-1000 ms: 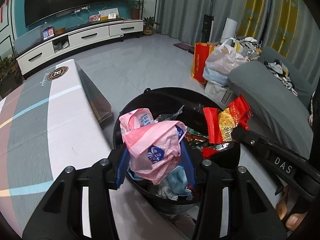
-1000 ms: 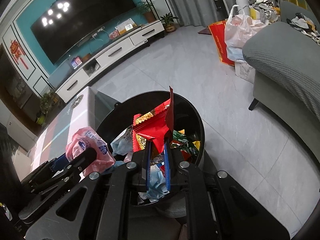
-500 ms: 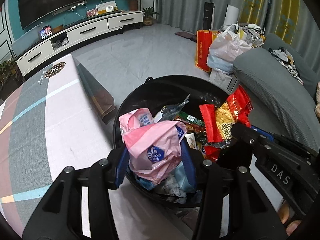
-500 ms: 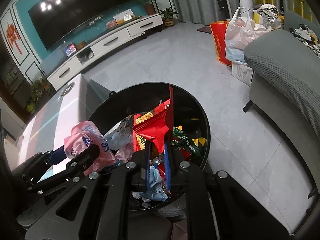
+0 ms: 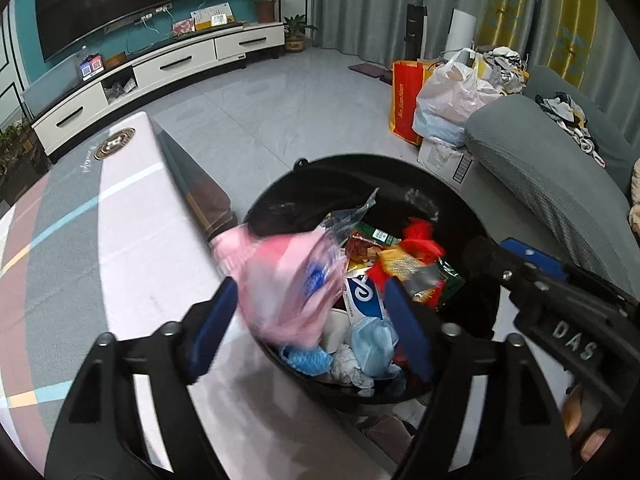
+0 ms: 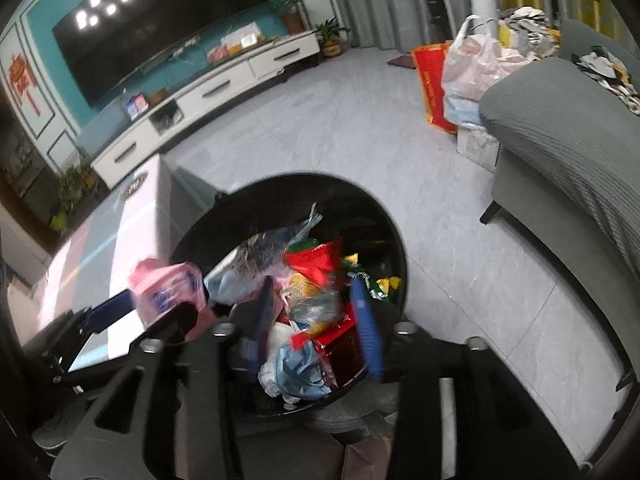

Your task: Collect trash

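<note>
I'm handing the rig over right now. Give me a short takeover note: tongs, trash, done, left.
Left tongs: jaws have just been opening; the pink bag is blurred between them, above the bin's near rim, no longer clamped.
Right tongs: jaws have just been opening; the red snack wrapper lies loose on the pile.
Black bin: holds wrappers and tissues.
Done: both pieces released over the bin.
Left: check that the pink bag lands inside; the table shows no trash here.
</note>
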`<state>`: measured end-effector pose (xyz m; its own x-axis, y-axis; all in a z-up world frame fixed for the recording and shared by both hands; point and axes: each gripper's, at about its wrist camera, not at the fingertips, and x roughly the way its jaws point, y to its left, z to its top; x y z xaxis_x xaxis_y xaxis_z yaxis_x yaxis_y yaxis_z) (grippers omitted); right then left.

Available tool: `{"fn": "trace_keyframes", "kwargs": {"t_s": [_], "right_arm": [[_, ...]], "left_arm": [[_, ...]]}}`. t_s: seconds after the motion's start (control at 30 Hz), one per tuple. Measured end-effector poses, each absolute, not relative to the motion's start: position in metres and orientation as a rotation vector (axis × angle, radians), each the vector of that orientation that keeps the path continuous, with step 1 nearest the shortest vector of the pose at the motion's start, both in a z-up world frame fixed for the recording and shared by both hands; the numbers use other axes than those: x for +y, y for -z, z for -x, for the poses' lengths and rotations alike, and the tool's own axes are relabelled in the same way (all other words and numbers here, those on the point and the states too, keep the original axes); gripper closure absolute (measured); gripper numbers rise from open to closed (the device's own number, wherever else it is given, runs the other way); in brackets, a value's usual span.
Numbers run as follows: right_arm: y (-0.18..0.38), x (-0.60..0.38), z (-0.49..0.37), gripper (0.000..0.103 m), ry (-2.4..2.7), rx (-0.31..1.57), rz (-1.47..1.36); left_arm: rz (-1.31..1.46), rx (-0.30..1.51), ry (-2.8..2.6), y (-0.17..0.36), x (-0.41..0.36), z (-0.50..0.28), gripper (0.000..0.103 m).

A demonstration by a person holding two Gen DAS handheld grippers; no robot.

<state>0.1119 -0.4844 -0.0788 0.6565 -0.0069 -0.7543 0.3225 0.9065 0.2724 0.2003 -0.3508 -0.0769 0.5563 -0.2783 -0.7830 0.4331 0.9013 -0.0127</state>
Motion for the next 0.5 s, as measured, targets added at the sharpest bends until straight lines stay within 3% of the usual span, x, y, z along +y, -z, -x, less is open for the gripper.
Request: {"fn": "trace_keyframes", "kwargs": {"t_s": [0.07,0.2,0.33,0.5], "right_arm": [[0.068,-0.487,-0.103,0.049,0.186,0.814,-0.426],[0.042,-0.486,-0.078,0.025,0.186,0.759,-0.415],[0.016,-0.478,-0.060,0.003,0.177,0.753,-0.387],[-0.001,-0.465,-0.053,0.003,0.136,0.869,-0.363]], "left_arm": [[-0.187,0.873,0.419,0.066,-0.344,-0.194,0.018],[-0.200,0.844,0.397,0.036,-0.330,-0.176,0.004],[-0.221,0.812,0.355,0.004,-0.315,-0.156,0.003],[-0.180,0.794,0.322,-0.033,-0.292,-0.134,0.003]]}}
